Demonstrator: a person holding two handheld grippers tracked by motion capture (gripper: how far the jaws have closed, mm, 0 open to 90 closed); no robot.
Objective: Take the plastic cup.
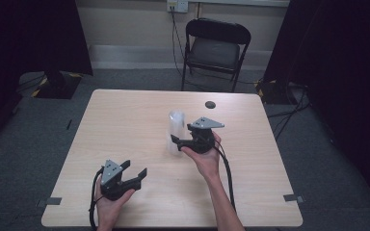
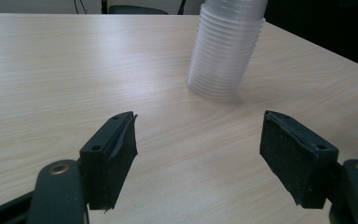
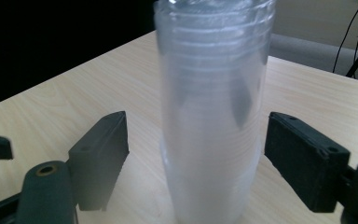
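Observation:
A tall stack of clear plastic cups stands rim-down near the middle of the pale wooden table. My right gripper reaches it from the right, its jaws open on either side of the stack. In the right gripper view the stack rises between the two pads; the left pad stands off it and the other pad is very close to its side. My left gripper lies near the front left of the table, open and holding nothing. In the left gripper view the stack stands well beyond that gripper.
A small dark disc lies on the table behind the stack. A black folding chair stands past the far edge. Bits of tape mark the front corners. Dark curtains hang at both sides.

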